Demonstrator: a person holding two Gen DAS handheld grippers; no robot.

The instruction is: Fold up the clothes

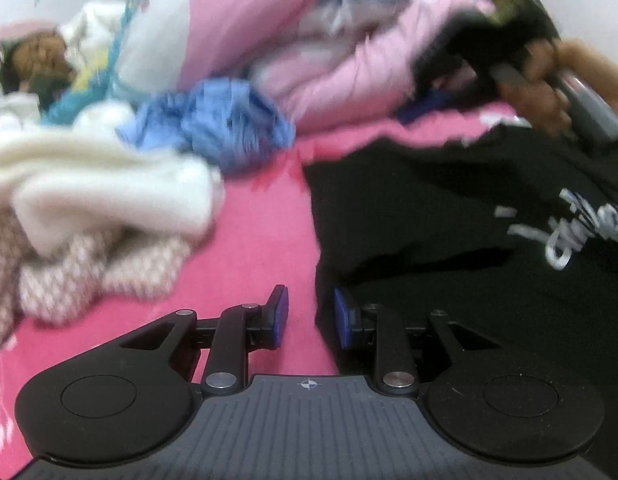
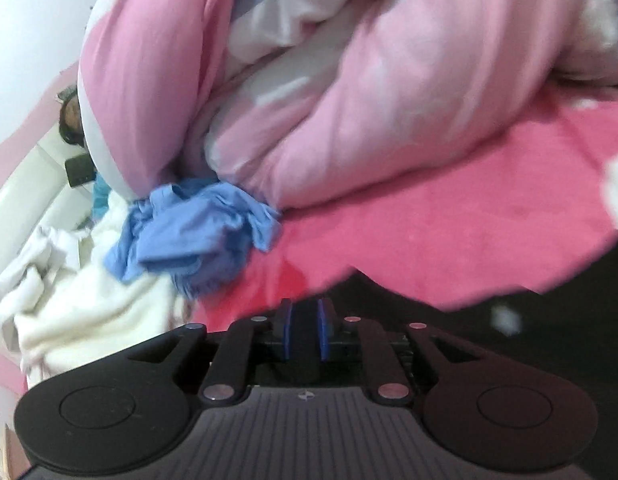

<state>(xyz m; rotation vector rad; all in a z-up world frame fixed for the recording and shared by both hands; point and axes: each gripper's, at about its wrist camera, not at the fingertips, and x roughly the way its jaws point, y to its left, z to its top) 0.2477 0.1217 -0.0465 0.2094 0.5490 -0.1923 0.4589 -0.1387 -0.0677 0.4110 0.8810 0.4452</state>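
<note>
The left gripper [image 1: 311, 318] is held with its jaws apart, nothing pressed between the blue pads; the left edge of the black garment [image 1: 449, 240] runs just ahead of them, the right pad lying over the dark cloth and the left over bare pink bed sheet [image 1: 261, 248]. A strip of open sheet is seen straight ahead of this gripper, bounded on its left by a cream fleece [image 1: 109, 188] and a patterned pink-and-white knit [image 1: 89, 268]. Further ahead a crumpled blue garment [image 1: 213, 120] lies against a heaped pink and white duvet [image 1: 341, 64].

The right gripper [image 2: 305, 330] is clamped on a fold of the black garment [image 2: 489, 320], dark cloth filling the narrow gap. Ahead of it open sheet [image 2: 449, 232] stretches to the duvet [image 2: 349, 100]. A pale wall [image 2: 25, 40] is seen far left.
</note>
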